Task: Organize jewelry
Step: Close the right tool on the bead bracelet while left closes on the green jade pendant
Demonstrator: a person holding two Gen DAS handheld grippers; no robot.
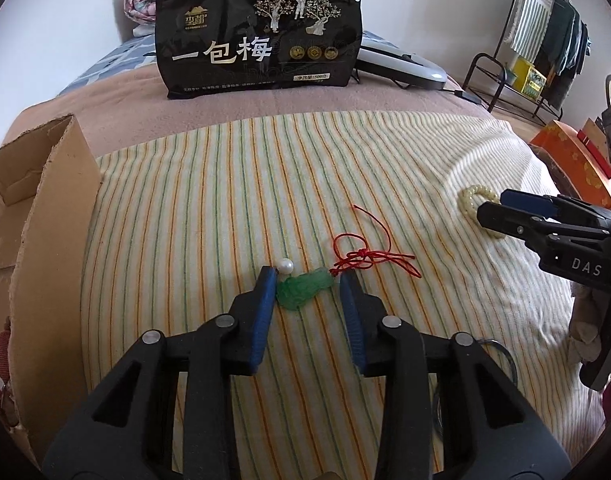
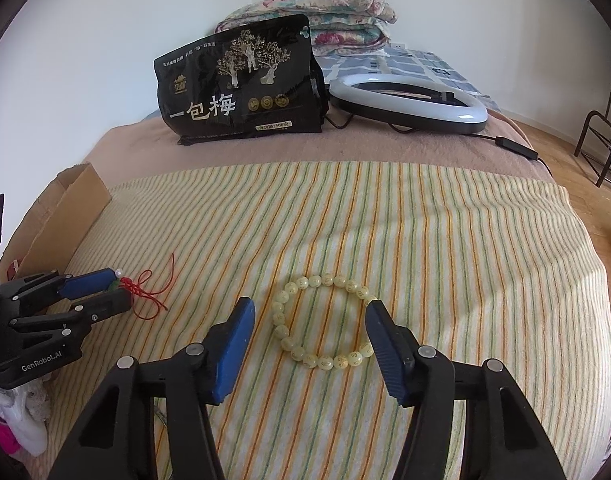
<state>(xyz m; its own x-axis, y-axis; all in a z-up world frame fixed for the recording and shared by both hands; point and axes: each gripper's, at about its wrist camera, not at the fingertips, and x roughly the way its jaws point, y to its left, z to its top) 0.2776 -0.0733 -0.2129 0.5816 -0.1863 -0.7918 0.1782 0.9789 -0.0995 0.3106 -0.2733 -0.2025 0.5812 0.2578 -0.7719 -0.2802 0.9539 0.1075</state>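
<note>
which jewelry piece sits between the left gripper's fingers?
The green jade-like pendant on a red cord, between the open left gripper. The pale yellow bead bracelet lies by the right gripper.

Both tools are built alike: the left gripper [image 1: 307, 280] and the right gripper [image 2: 310, 312] have matte black plastic frames with triangular cut-outs and round silver rivets at the pivots. Each carries two flat blue fingers [image 1: 264, 316] with a finely ribbed inner face [image 2: 387, 356]. White lettering marks the black bodies: "DAS" on the right one seen from the left camera, "GenRobot.AI" on the left one seen from the right camera.
</note>
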